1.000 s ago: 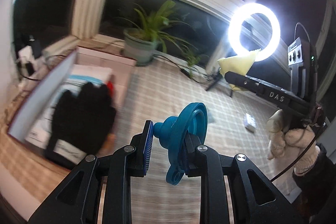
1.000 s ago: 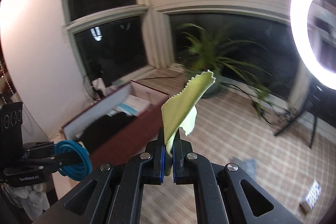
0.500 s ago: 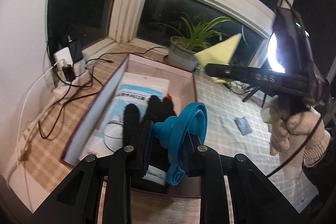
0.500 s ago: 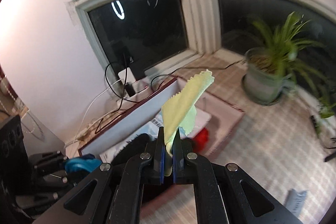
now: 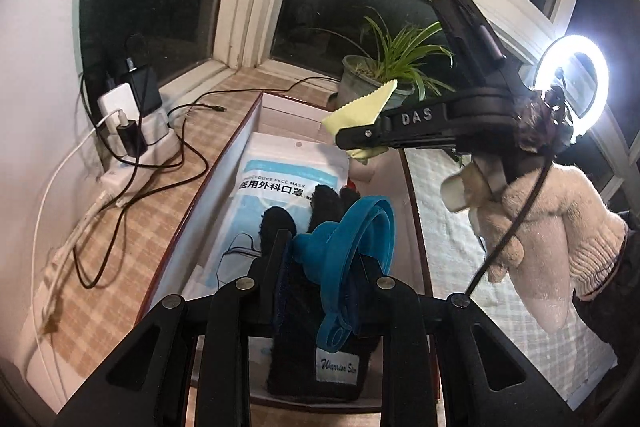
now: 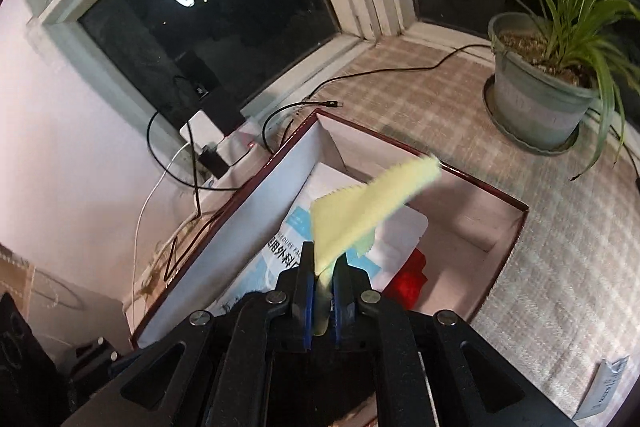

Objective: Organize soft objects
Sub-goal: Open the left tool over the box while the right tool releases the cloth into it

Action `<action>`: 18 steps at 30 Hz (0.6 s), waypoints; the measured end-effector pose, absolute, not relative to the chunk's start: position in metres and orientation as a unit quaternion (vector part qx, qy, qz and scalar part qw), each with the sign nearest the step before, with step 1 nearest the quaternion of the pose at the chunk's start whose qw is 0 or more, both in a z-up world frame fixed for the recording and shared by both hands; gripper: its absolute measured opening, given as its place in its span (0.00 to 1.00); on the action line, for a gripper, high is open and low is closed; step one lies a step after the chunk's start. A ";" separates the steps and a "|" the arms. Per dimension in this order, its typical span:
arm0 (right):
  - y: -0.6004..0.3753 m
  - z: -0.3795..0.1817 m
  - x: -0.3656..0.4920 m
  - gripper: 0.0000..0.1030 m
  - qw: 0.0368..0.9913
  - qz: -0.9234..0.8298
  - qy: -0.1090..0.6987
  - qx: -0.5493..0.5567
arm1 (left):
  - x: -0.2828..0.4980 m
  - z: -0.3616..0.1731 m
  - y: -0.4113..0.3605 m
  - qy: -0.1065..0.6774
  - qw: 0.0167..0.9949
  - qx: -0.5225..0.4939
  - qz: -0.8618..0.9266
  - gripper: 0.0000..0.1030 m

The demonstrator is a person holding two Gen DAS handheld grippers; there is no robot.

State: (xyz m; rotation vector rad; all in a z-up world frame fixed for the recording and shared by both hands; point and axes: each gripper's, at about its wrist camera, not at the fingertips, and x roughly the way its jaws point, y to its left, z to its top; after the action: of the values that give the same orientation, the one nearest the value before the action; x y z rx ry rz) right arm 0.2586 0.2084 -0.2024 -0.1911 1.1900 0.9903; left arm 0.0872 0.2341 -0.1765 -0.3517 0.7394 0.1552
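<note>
My left gripper [image 5: 320, 247] is shut on a blue silicone funnel [image 5: 352, 243], held over the near end of an open red-edged box [image 5: 224, 163]. In the box lie a face mask pack [image 5: 288, 179], a black glove [image 5: 276, 223] and something red [image 6: 412, 275]. My right gripper [image 6: 322, 263] hangs over the box [image 6: 224, 211] and its jaws are opening. A yellow cloth [image 6: 372, 203] still stands between the pads but leans to the right, blurred. The left wrist view shows the same cloth [image 5: 360, 111] at the right gripper's tip [image 5: 348, 141], over the box's far end.
A hand in a white knit glove [image 5: 532, 211] holds the right gripper. A potted plant [image 6: 536, 99] stands past the box. A power strip with chargers and cables [image 5: 132, 131] sits at the left by the window. A ring light [image 5: 572, 83] glares at the right. A small packet [image 6: 608, 387] lies on the checked cloth.
Both grippers swung left and down to above the box. The right gripper's pads have parted slightly and the yellow cloth, upright before, now tips to the right. The funnel stays gripped.
</note>
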 end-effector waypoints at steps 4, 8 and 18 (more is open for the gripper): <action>0.210 -0.200 0.265 0.54 0.717 0.438 0.538 -0.073 | 0.090 -0.176 0.236 0.361 0.914 -0.167 0.076 0.40; 0.207 -0.194 0.267 0.55 0.722 0.437 0.532 -0.070 | 0.090 -0.174 0.238 0.358 0.914 -0.168 0.090 0.61; 0.175 -0.181 0.264 0.56 0.733 0.436 0.520 -0.047 | 0.081 -0.163 0.237 0.344 0.918 -0.172 0.097 0.61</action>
State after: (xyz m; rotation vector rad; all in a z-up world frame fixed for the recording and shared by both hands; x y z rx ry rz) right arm 0.2643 0.1752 -0.1808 -0.1039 1.1435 0.9586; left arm 0.0814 0.2367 -0.1626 -0.3533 0.7064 0.1995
